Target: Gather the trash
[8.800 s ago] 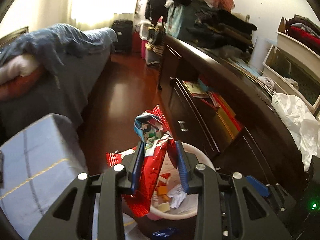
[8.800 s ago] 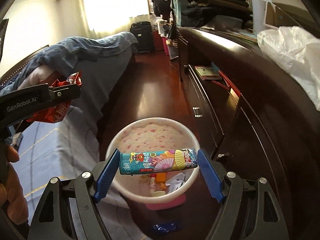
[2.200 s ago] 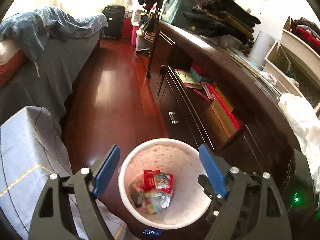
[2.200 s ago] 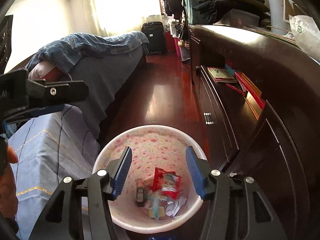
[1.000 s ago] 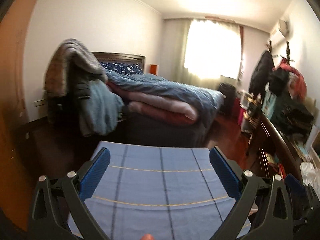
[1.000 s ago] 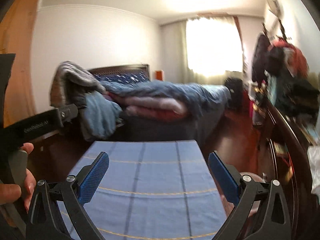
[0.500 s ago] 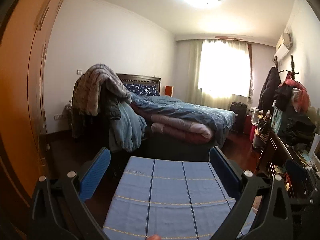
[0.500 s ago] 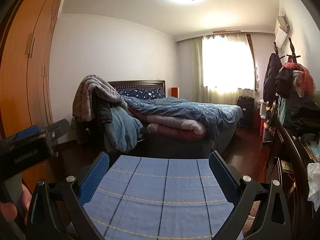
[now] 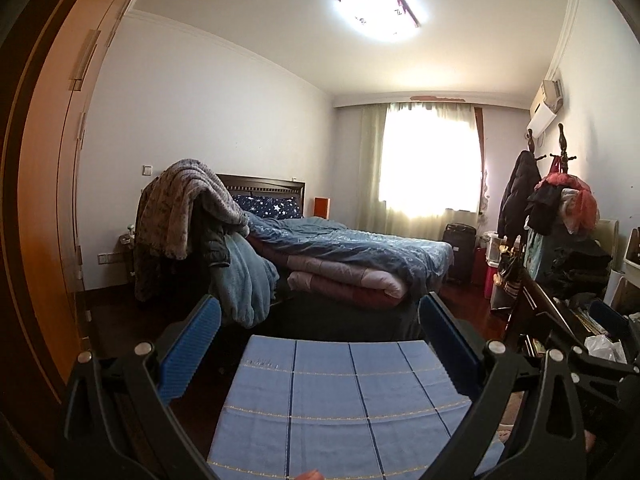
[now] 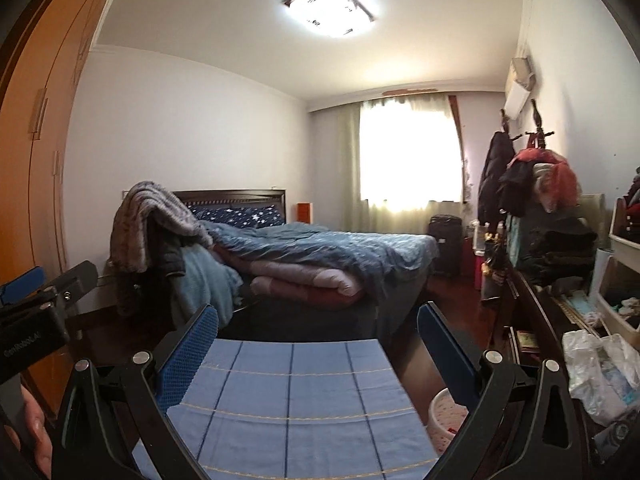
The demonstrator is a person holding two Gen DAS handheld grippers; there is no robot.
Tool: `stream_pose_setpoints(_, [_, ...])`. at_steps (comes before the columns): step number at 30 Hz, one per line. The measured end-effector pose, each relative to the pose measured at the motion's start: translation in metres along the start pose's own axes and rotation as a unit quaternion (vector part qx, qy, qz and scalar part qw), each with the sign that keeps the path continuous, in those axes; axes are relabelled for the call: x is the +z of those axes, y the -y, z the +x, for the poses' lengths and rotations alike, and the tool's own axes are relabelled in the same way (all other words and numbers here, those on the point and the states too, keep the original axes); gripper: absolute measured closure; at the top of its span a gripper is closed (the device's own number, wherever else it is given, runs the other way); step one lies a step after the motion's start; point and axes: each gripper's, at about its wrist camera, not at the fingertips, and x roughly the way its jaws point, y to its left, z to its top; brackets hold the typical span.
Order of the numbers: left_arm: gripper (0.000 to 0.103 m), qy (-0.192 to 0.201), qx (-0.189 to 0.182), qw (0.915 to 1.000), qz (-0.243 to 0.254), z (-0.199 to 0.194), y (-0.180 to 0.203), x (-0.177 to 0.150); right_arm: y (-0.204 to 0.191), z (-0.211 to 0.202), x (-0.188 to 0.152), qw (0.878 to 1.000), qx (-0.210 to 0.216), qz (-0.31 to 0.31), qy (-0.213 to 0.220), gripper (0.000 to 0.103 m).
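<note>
Foreground, both views: left gripper [image 9: 320, 316] and right gripper [image 10: 318, 318], each spread wide and empty, level over a blue checked surface [image 10: 292, 400] bare of litter. Lower right of the right wrist view: rim of the pink-speckled trash bin [image 10: 444, 412], below and right of the right gripper, so that hand is judged nearer; its contents barely show. Beyond: bed [image 9: 348, 256] at centre, crumpled white plastic bag [image 10: 600, 372] at far right, window [image 10: 408, 156] at rear.
</note>
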Motion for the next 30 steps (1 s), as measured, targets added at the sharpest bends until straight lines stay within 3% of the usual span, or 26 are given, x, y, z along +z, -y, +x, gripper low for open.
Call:
stream_pose_setpoints(11, [0.003, 0.006, -0.003, 1.0, 0.0, -0.004, -0.002, 0.003, 0.007, -0.017, 0.005, 1.0, -0.005, 0.003, 0.021, 0.004])
stream_pose_setpoints(30, [0.003, -0.011, -0.009, 0.9999, -0.003, 0.007, -0.006, 0.002, 0.008, -0.015, 0.004, 1.0, 0.003, 0.004, 0.014, 0.004])
